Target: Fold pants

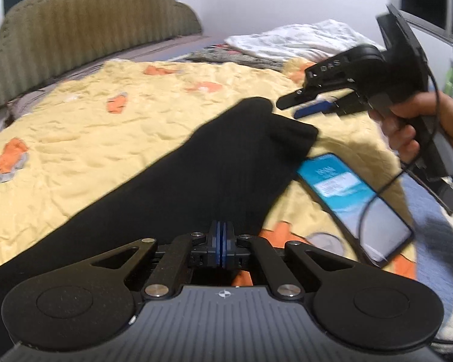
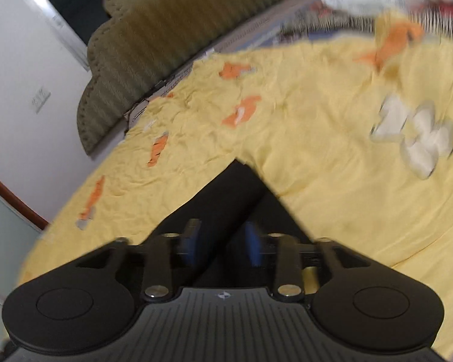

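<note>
The black pants [image 1: 172,181] are seen laid across a yellow quilt [image 1: 90,120] printed with orange patches, one leg stretching away to a rounded end near the middle of the left wrist view. The left gripper [image 1: 222,241] is shown low over the near part of the cloth, its blue pads pressed together; whether fabric is pinched between them cannot be told, since the black cloth runs right up to the tips. The right gripper [image 1: 299,105] is seen from the side in that same view, held in a hand [image 1: 422,126] above the quilt just beyond the leg's end, with its fingers parted and nothing between them. From its own camera the right gripper [image 2: 222,241] is shown with pads [image 2: 252,246] set apart, a fold of the pants [image 2: 226,199] lying in the gap without being squeezed (the picture is blurred, so contact is uncertain). A phone [image 1: 353,199] with a lit screen is seen on the quilt beside the leg, a cable across it. A ribbed olive headboard [image 1: 84,27] is seen behind the bed, and white bedding [image 1: 302,39] is heaped at the far side.
</note>
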Available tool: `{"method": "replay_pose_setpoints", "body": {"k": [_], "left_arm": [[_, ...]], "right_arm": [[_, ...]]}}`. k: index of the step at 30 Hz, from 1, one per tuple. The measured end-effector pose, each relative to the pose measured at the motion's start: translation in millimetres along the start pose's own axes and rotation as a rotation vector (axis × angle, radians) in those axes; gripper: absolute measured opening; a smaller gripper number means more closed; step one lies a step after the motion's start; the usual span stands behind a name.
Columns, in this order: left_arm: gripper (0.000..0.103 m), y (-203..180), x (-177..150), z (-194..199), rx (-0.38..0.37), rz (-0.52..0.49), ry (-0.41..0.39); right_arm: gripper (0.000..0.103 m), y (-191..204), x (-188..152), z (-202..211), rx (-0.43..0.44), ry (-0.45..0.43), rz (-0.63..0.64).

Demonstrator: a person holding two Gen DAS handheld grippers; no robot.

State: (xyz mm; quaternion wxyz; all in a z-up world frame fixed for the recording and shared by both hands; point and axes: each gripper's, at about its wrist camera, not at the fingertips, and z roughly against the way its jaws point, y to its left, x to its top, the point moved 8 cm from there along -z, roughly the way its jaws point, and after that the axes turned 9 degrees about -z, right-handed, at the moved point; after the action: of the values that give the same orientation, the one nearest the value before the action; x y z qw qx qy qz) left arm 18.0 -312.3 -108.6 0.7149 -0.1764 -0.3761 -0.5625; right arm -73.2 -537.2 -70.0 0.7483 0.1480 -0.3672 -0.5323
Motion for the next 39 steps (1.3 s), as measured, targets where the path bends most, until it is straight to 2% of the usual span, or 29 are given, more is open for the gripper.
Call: {"method": "replay_pose_setpoints", "body": {"k": [2, 3, 5, 7, 8, 10, 12, 13, 15, 16, 19, 22, 24, 26, 28, 30, 33, 34, 37, 38, 39], "left_arm": [[0.003, 3, -1, -2, 0.012, -0.005, 0.014], [0.014, 2, -2, -1, -0.006, -0.009, 0.021], [0.021, -4, -1, 5, -0.034, -0.018, 0.001], [0.050, -8, 0, 5, -0.007, -0.057, -0.013], [0.052, -10, 0, 3, 0.020, -0.077, -0.015], [0.052, -14, 1, -4, 0.051, -0.123, -0.008], [0.052, -17, -1, -10, 0.032, -0.125, 0.002], [0.040, -17, -2, -14, 0.018, -0.112, 0.014], [0.024, -14, -4, -19, 0.002, -0.080, 0.026], [0.013, -13, -3, -20, -0.004, -0.063, 0.020], [0.004, -10, -2, -17, -0.006, -0.044, 0.014], [0.003, -13, 1, -9, -0.046, -0.042, 0.000], [0.003, -16, 1, -8, -0.065, -0.051, 0.008], [0.003, -19, -2, -10, -0.074, -0.058, 0.017], [0.007, -21, -4, -10, -0.077, -0.070, 0.024], [0.020, -18, -5, -9, -0.075, -0.056, 0.039], [0.027, -15, -2, 1, -0.086, -0.040, 0.022], [0.031, -13, 0, 5, -0.080, -0.044, 0.013], [0.036, -5, 4, 15, -0.071, -0.020, -0.012], [0.037, -1, 5, 18, -0.063, -0.006, -0.014], [0.039, 3, 5, 20, -0.051, 0.008, -0.012]], "right_arm": [[0.055, -3, -2, -10, 0.046, 0.023, -0.066], [0.055, -3, -3, -15, 0.059, 0.033, -0.080], [0.054, -8, -5, -24, 0.048, 0.042, -0.109], [0.054, -14, -5, -35, 0.070, 0.057, -0.157], [0.054, -15, -3, -39, 0.087, 0.056, -0.185], [0.051, -15, 2, -46, 0.102, 0.047, -0.206], [0.009, -12, 6, -50, 0.058, 0.030, -0.164], [0.007, -10, 6, -50, 0.043, 0.021, -0.143], [0.003, -4, 6, -43, 0.046, -0.006, -0.113], [0.003, -1, 6, -36, 0.038, -0.031, -0.077], [0.003, 15, 5, -8, 0.035, -0.100, 0.019], [0.003, 21, 4, 13, 0.006, -0.138, 0.083], [0.004, 11, 0, 8, -0.072, -0.105, 0.112], [0.006, -6, -4, 0, -0.132, -0.077, 0.087], [0.013, -15, -6, -1, -0.188, -0.069, 0.087], [0.014, -15, -3, 14, -0.235, -0.168, 0.126], [0.015, -9, 6, 37, -0.286, -0.297, 0.175], [0.015, -5, 9, 38, -0.254, -0.294, 0.204], [0.016, 1, 17, 20, -0.191, -0.180, 0.222], [0.024, 0, 23, 12, -0.169, -0.163, 0.215], [0.045, -1, 31, 2, -0.151, -0.146, 0.222]]}}
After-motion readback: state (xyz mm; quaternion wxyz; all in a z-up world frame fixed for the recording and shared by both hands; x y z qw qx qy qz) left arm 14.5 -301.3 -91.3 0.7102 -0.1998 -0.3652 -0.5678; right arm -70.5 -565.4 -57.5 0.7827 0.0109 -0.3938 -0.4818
